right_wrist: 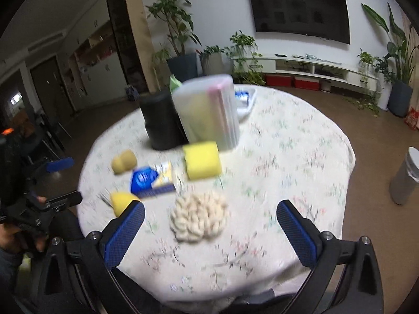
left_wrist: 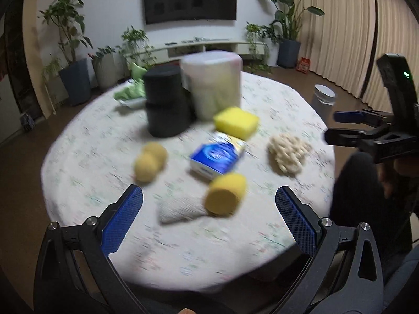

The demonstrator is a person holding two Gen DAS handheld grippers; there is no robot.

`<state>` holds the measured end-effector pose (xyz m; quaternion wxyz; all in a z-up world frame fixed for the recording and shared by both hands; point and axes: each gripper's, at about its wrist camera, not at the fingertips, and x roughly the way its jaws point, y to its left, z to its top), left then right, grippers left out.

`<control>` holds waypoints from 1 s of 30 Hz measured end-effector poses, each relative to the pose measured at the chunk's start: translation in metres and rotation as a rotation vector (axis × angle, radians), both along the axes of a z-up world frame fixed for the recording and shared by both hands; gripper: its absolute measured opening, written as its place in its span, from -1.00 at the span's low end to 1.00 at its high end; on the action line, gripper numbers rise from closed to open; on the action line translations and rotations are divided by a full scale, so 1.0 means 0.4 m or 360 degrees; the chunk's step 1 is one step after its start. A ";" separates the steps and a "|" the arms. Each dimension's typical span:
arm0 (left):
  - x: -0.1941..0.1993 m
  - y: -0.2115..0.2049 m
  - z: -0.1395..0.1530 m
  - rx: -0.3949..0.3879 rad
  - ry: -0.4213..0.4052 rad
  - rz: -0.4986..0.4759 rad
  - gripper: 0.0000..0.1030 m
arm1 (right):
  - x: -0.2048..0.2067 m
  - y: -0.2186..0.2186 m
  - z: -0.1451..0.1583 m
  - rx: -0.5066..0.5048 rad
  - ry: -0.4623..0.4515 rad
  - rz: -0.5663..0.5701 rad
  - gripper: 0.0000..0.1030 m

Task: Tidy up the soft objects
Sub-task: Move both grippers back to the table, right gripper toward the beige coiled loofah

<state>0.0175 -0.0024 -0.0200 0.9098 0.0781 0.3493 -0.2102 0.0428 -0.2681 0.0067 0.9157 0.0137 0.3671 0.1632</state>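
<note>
Soft objects lie on a round table with a floral cloth: a yellow block sponge, a cream knotted chenille pad, a round yellow sponge, two tan puffs, a grey cloth and a blue tissue pack. My left gripper hangs open above the table's near edge, around the cloth and round sponge without touching. My right gripper is open above the chenille pad.
A black cylindrical container and a translucent lidded bin stand at the table's far side, with a white tray behind. A grey waste bin stands on the floor to the right.
</note>
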 end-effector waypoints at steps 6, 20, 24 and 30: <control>0.006 -0.034 -0.049 0.0025 0.0078 0.0000 1.00 | 0.001 0.022 -0.036 -0.0062 0.0022 -0.0011 0.89; 0.072 0.054 -0.056 -0.0062 0.0185 0.0164 1.00 | 0.046 0.092 -0.096 -0.0179 0.0110 0.0072 0.77; 0.087 0.042 -0.069 -0.0034 0.0218 0.0116 1.00 | 0.061 0.096 -0.111 -0.0195 0.0144 0.0060 0.74; 0.101 0.058 -0.046 -0.0108 0.0189 0.0145 1.00 | 0.077 0.100 -0.134 -0.0239 0.0201 0.0051 0.64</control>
